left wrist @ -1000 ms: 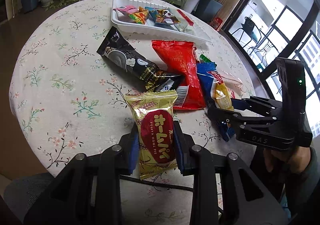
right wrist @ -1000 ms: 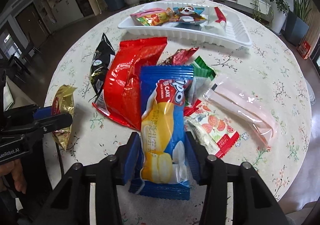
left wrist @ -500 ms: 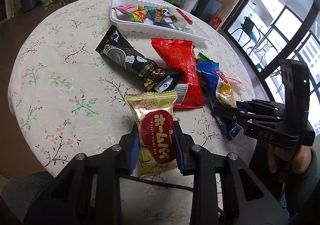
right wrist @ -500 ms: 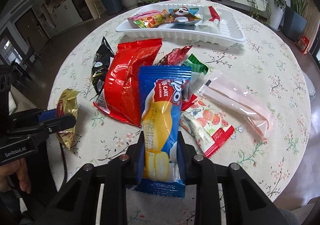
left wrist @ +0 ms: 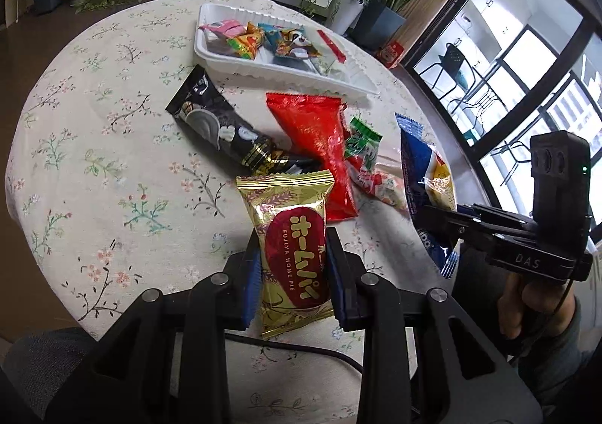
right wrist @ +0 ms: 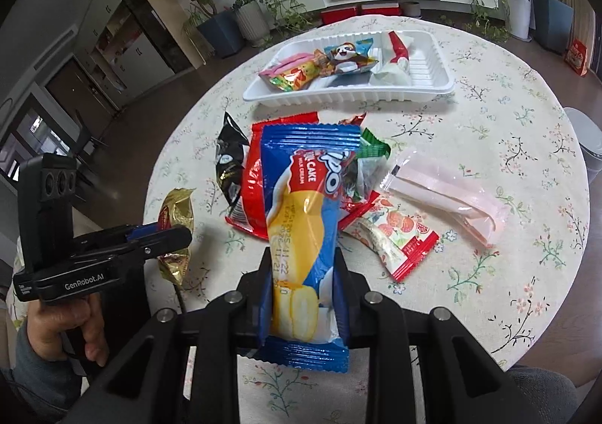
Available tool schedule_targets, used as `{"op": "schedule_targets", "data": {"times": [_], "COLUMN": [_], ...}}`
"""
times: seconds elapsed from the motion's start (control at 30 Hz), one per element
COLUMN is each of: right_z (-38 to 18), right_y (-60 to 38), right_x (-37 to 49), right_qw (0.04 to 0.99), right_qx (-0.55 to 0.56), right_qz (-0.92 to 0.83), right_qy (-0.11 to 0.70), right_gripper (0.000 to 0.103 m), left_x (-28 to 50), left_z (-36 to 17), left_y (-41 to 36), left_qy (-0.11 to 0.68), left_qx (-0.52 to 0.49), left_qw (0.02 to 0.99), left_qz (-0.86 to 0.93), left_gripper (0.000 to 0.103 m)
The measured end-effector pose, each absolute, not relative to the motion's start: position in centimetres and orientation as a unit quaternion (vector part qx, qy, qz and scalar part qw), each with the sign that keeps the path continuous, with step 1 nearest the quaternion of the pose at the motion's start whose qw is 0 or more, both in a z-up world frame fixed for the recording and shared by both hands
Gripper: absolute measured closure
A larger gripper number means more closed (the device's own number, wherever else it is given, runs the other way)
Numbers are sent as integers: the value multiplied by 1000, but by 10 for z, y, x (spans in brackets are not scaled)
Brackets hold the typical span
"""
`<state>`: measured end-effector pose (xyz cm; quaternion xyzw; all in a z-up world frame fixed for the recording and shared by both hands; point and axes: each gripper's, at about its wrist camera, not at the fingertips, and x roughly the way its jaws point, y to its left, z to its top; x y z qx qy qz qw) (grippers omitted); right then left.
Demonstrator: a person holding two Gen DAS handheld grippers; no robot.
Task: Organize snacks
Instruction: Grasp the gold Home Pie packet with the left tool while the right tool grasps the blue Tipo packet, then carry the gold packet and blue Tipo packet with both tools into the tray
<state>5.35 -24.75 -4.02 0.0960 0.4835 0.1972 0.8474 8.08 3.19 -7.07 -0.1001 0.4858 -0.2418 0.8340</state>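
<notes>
In our left tongs (left wrist: 293,266) we hold a gold Fujiya Home Pie packet (left wrist: 291,247), the blue pads closed narrowly on its two long edges; its long axis runs straight away from us along the fingers, far end toward the white tray (left wrist: 286,72), near end cut across by the tong frame. Our right tongs (right wrist: 303,292) grip a blue cream cake packet (right wrist: 304,235) the same way, pads pressing its sides, long axis pointing away toward the tray, lifted clear of the pile on the counter (right wrist: 508,115). Beneath it lie a red packet (right wrist: 252,190) and a black packet (right wrist: 229,164), both largely hidden, and a green wrapper (right wrist: 370,149) whose print we cannot read. A pink clear sleeve (right wrist: 447,190) and a strawberry-print packet (right wrist: 399,232) lie just right of the pile. The tray holds several small snacks, overlapping and hard to tell apart.
</notes>
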Motion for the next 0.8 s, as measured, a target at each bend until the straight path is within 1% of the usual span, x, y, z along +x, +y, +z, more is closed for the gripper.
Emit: {"op": "schedule_targets", "data": {"times": [0.17, 0.33, 0.57, 0.8], "right_z": [-29, -7, 37, 62], "right_y": [-256, -273, -294, -283], "right_x": [60, 81, 132, 208], "right_qw": [851, 862, 882, 882], "right_qx": [110, 119, 114, 110], "right_qz": [202, 195, 183, 193], "right_qy": [472, 453, 419, 416], "right_gripper": [74, 74, 74, 74], "left_x": [95, 127, 200, 280], "left_z": [-50, -17, 24, 38], "left_y": [30, 31, 32, 18], "left_qy": [472, 450, 427, 434], "left_qx": [-104, -99, -89, -81], "left_qw": [837, 847, 860, 857], "left_qz": [-256, -265, -265, -265], "left_gripper": [75, 75, 75, 75]}}
